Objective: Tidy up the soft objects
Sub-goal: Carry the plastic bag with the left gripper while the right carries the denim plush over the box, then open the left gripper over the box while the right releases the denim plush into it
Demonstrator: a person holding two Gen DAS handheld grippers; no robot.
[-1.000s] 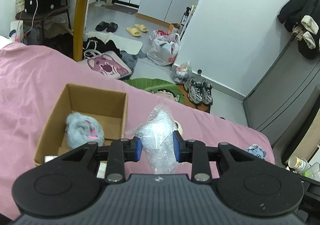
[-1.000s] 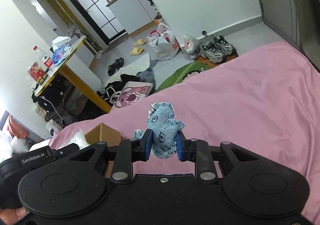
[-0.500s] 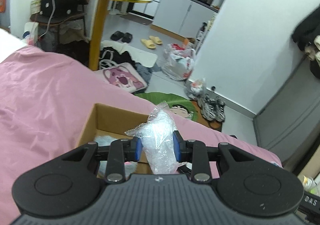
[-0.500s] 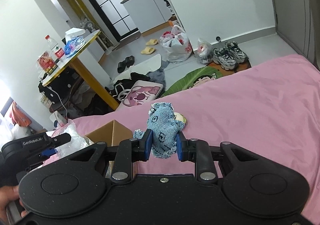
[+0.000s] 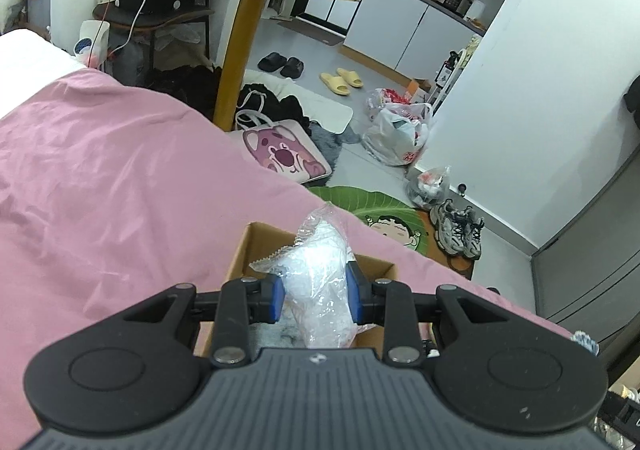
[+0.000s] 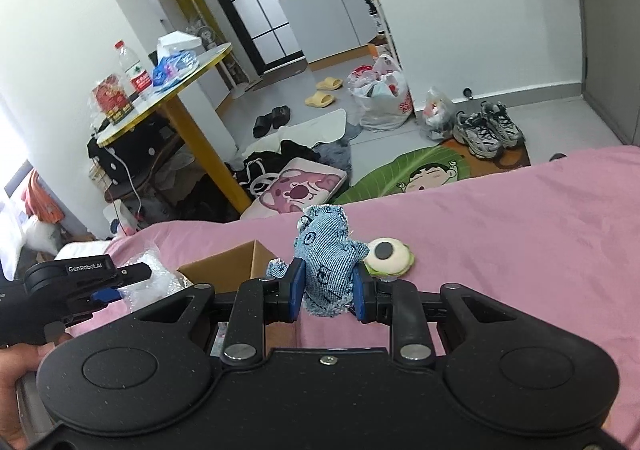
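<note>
Both claws loaded, box right under the left one!

Left claw point(image 5: 316, 300) pinches a crinkly clear plastic bag point(image 5: 320, 270) directly over the open cardboard box point(image 5: 256, 246); right claw point(image 6: 327, 290) grips a frayed denim toy point(image 6: 324, 246), box point(image 6: 228, 270) ahead-left on the pink bed point(image 6: 500, 221).

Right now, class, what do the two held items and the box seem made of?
Bag in left gripper: thin clear plastic, glossy, crinkled. Patch in right gripper: blue denim-like cloth, matte, frayed edges. Box: brown cardboard, dull, likely corrugated.
</note>
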